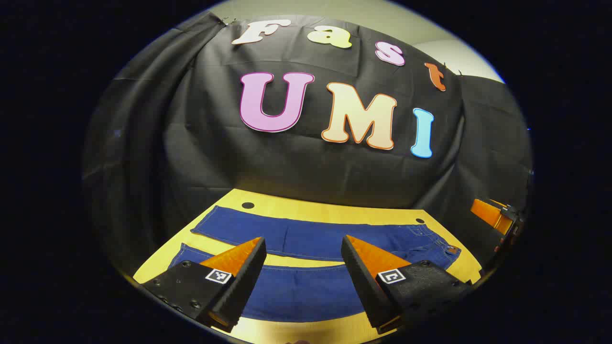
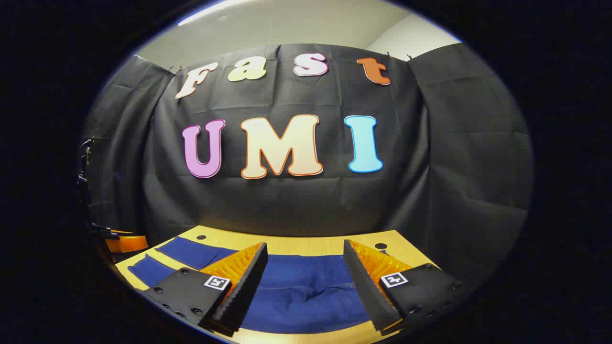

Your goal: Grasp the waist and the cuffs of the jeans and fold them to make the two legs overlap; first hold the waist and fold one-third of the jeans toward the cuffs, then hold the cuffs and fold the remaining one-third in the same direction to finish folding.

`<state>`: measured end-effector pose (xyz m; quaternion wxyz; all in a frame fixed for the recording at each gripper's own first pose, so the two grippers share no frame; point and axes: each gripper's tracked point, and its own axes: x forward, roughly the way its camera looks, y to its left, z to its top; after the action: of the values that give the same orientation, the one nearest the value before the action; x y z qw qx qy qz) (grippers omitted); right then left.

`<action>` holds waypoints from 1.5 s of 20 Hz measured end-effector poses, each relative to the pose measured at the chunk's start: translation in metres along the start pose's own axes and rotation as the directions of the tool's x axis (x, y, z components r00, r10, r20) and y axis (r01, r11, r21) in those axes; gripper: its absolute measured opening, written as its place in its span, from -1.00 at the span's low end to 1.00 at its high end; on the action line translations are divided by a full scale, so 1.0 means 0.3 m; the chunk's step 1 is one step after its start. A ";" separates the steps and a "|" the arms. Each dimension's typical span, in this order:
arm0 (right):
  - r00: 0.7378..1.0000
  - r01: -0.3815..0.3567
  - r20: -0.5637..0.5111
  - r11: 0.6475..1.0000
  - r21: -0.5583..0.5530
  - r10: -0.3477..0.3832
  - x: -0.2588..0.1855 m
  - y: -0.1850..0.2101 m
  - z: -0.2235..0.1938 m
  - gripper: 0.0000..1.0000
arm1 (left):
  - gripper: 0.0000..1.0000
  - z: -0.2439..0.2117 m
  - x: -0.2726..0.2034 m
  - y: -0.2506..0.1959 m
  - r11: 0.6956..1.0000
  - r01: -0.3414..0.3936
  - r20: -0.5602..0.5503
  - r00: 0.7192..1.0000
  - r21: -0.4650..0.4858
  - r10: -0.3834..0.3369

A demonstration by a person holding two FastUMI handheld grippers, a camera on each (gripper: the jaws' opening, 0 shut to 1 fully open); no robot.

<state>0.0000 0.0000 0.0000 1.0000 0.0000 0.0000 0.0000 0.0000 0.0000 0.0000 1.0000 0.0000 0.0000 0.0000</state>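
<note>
Here both sets of jaws stand wide apart, gripping nothing: the left gripper (image 1: 303, 248) hovers above the legs, the right gripper (image 2: 305, 253) above the waist end. The jeans (image 1: 306, 286) lie flat, unfolded, along the counter (image 1: 330, 212), legs side by side.

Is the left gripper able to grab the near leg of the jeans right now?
Probably yes. The left gripper is open above the jeans, which lie flat on the yellow table with both legs apart. Nothing lies between its fingers and the near leg, so it looks free to drop down.
</note>
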 end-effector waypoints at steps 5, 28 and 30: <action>1.000 -0.004 -0.014 1.000 -0.012 0.004 0.002 0.033 -0.021 0.96 | 0.89 -0.015 -0.001 0.026 1.000 0.003 -0.010 1.000 0.005 -0.003; 0.988 0.035 -0.147 0.998 -0.043 -0.041 -0.087 0.004 -0.150 0.97 | 0.89 -0.488 -0.059 0.185 0.967 0.238 -0.368 0.910 0.090 -0.190; 0.985 0.056 -0.162 0.997 -0.051 -0.064 -0.097 -0.027 -0.161 0.98 | 0.89 -0.567 -0.072 0.229 0.949 0.292 -0.451 0.868 0.121 -0.209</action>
<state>-0.0290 -0.0082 -0.0482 0.9959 -0.0229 0.0819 -0.0300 -0.0216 0.0687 -0.1700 0.9619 0.0928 0.2218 -0.1303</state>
